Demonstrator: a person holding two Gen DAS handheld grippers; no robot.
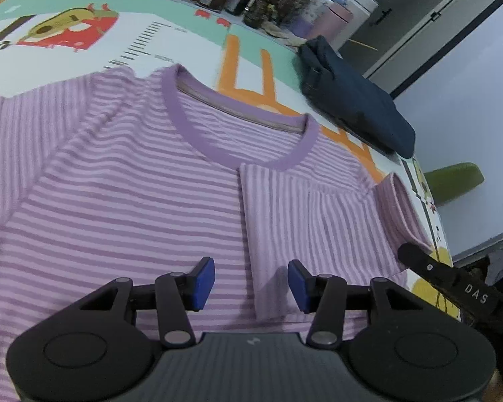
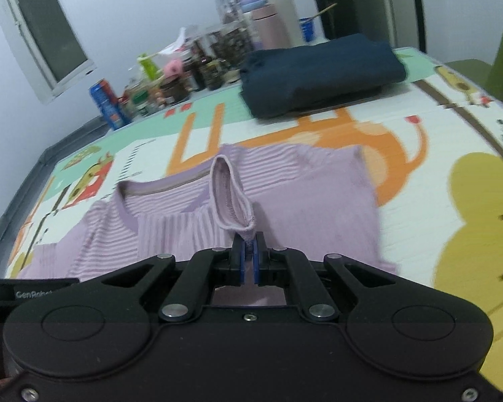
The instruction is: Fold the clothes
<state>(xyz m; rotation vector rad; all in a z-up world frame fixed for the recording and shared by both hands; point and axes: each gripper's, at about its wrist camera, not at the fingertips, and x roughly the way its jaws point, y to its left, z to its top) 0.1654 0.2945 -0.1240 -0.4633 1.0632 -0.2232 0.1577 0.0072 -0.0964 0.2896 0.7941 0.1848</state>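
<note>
Right tool (image 2: 249,258) pinching striped shirt (image 1: 124,181) sleeve cuff (image 2: 233,197); left tool (image 1: 251,284) spread, hovering over shirt.

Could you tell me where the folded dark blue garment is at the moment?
The folded dark blue garment lies on the play mat, beyond the striped purple shirt, beside the bottles and jars.
</note>
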